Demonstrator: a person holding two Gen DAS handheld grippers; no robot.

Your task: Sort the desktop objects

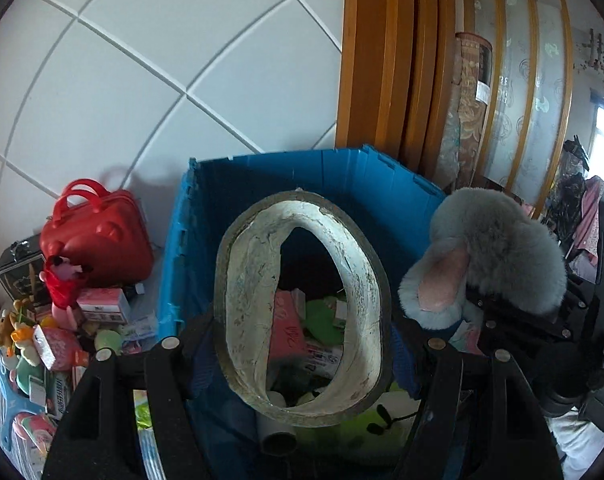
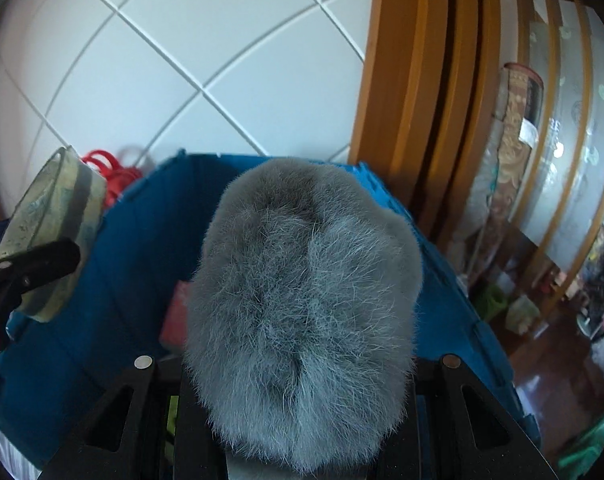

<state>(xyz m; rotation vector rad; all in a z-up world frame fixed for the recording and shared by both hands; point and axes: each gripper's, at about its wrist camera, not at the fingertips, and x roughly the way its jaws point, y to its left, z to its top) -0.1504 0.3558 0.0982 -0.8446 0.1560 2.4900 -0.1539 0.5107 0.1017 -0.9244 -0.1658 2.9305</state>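
Blue corrugated plastic forms the one open crate (image 1: 334,176) that fills the middle of both views, backed by a white tiled wall (image 1: 142,80) with a wooden door frame (image 1: 378,60) to its right. The left gripper (image 1: 302,360) holds one worn roll of tape (image 1: 302,308) upright between its two black fingers (image 1: 166,392), the ring squeezed into an oval above the crate's near side; through its hole show a pink packet (image 1: 288,332) and green soft items lying inside the crate. The right gripper (image 2: 298,364) is clamped on one grey furry plush toy (image 2: 302,300), which hangs over the crate's right half; from the left wrist view the same toy shows a pink ear lining. Left of the crate stands one red toy suitcase (image 1: 102,240) with two handles, and nearer lies a heap of small plush figures and boxes, too crowded to count.
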